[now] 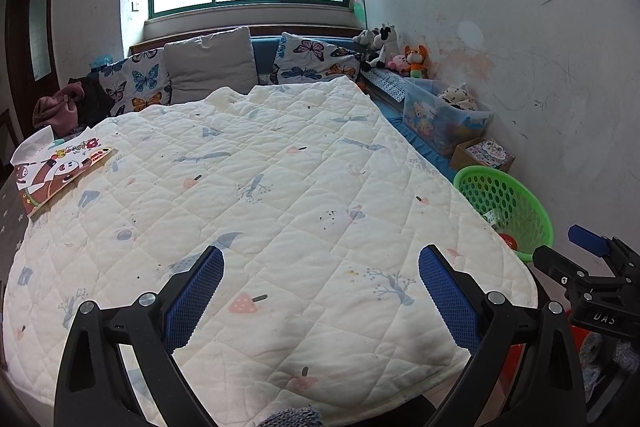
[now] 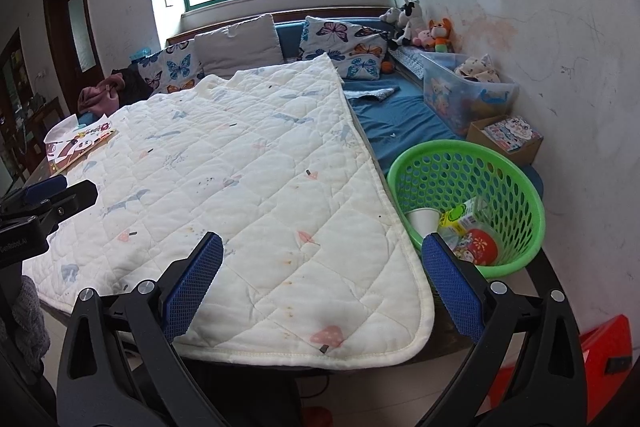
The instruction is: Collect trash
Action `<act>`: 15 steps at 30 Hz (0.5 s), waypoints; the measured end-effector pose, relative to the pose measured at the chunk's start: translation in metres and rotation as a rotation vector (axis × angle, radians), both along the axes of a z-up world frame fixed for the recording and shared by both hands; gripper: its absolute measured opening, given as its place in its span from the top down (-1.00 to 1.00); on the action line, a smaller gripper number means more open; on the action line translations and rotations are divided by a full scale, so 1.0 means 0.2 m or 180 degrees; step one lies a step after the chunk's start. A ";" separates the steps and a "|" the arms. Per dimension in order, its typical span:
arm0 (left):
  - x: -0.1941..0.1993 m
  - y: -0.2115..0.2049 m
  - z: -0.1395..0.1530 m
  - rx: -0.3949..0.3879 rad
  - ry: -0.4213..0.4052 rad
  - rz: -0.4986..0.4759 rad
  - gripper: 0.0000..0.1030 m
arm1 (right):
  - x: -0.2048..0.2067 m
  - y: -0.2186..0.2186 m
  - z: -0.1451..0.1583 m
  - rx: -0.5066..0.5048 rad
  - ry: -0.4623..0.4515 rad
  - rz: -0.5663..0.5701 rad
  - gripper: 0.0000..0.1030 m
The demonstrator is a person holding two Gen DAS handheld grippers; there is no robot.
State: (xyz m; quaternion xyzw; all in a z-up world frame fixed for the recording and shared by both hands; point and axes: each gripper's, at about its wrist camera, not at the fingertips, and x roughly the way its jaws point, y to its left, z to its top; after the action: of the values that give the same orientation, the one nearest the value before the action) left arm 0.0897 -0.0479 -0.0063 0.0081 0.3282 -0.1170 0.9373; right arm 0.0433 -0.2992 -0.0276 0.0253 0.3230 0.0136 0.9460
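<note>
A green perforated basket [image 2: 516, 187] stands at the right edge of the bed, beside the white quilt [image 2: 256, 179]. In it lie a white paper cup [image 2: 423, 221], a green-and-white carton [image 2: 464, 217] and a red round lid [image 2: 480, 246]. My right gripper [image 2: 322, 267] is open and empty over the quilt's near right corner, its right finger just in front of the basket. My left gripper [image 1: 320, 281] is open and empty over the quilt's near edge. The basket also shows in the left wrist view [image 1: 508, 203], with the right gripper [image 1: 592, 267] beside it.
A picture book [image 1: 60, 171] lies on the quilt's far left. Butterfly pillows [image 1: 312, 63], plush toys [image 1: 396, 51], a clear storage bin [image 2: 464, 91] and a cardboard box [image 2: 508, 137] line the back and right wall. A red stool [image 2: 592, 359] stands on the floor at right.
</note>
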 end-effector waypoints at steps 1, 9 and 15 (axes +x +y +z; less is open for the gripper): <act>0.00 0.00 0.00 -0.0002 0.0000 -0.0001 -0.84 | 0.00 0.00 0.00 -0.0003 0.0000 -0.0001 -0.91; 0.00 -0.01 0.00 -0.0001 0.0001 0.0001 -0.84 | 0.00 0.00 0.00 0.0005 -0.0002 0.0008 -0.91; 0.00 -0.01 0.00 -0.0003 0.0004 -0.0002 -0.84 | 0.00 0.00 -0.01 -0.0001 0.0003 0.0003 -0.92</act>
State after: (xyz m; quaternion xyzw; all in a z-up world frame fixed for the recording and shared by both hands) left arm 0.0889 -0.0496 -0.0069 0.0076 0.3287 -0.1175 0.9371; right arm 0.0437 -0.2993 -0.0293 0.0250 0.3234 0.0140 0.9458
